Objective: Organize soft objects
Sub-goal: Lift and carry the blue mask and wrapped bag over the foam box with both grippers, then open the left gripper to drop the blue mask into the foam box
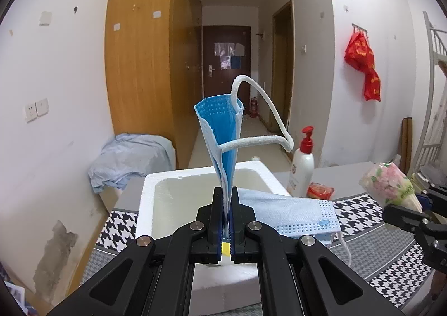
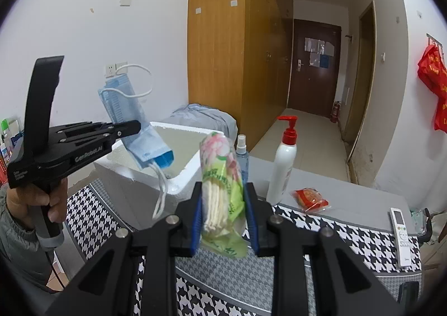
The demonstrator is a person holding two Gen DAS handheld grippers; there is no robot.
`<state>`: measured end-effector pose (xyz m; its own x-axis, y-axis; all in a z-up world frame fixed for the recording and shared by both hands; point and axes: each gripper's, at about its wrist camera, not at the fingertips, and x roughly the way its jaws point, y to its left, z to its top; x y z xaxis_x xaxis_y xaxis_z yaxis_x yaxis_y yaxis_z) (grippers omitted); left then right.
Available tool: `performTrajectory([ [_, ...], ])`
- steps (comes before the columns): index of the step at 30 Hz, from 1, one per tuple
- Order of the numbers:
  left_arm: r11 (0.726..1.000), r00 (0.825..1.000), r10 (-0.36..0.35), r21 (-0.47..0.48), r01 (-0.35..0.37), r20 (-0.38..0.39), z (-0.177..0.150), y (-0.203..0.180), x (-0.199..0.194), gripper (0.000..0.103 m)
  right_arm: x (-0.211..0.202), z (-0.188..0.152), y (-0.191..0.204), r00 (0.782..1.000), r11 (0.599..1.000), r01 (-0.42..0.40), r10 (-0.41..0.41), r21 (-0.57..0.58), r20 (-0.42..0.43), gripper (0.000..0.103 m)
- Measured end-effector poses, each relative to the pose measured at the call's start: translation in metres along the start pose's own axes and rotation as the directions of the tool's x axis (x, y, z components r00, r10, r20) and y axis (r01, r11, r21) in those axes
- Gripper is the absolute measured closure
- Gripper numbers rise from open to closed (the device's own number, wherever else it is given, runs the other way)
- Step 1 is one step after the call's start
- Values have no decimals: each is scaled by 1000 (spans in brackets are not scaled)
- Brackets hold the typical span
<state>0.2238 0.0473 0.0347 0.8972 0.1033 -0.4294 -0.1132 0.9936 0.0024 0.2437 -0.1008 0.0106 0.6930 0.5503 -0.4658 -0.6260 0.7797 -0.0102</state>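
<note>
My left gripper point(image 1: 226, 193) is shut on a blue face mask point(image 1: 220, 125). One end of the mask stands up with its white ear loop point(image 1: 268, 120) arching over, and the other end droops to the right. It hangs over the white foam box point(image 1: 148, 193). In the right wrist view the left gripper point(image 2: 131, 127) pinches the face mask point(image 2: 123, 103) at its middle, above the foam box point(image 2: 181, 184). My right gripper point(image 2: 223, 190) is shut on a tissue packet point(image 2: 220, 159) in green floral wrap. It also shows at the right edge of the left wrist view, where the right gripper point(image 1: 410, 201) holds the tissue packet point(image 1: 385, 181).
A white lotion bottle point(image 2: 282, 173) with a red pump, a small spray bottle point(image 2: 241, 153), a red snack packet point(image 2: 308, 200) and a white remote point(image 2: 401, 235) lie on the houndstooth cloth point(image 2: 349, 232). A pale blue cloth heap point(image 1: 128, 159) sits behind the box. A person's hand point(image 2: 36, 198) grips the left handle.
</note>
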Motion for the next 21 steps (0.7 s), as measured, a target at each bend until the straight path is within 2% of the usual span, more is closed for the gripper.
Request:
performTrajectory([
  [11,999,998,25,-25,-27,-56,-1,19,29,100,10,4,6,1000,1000,14,-14,-4,-22,71],
  [14,999,997,30,-21,-32,-71,-1,20,31,96,12,6,9,1000,1000,14,-14,-8,-25,71],
  [16,999,996,31,-11,-32,-82,-1,20,32,81,13,6,10,1000,1000,13,-14,-9,-27,71],
  [18,999,996,26,-16,-28,-80,-1,22,31,44,13,7,12,1000,1000,16,-16,-16,-26,71],
  [21,999,997,48,-19,-49,-53,-2,25,25,31,14,8,15,999,1000,16,-16,-20,-28,71],
])
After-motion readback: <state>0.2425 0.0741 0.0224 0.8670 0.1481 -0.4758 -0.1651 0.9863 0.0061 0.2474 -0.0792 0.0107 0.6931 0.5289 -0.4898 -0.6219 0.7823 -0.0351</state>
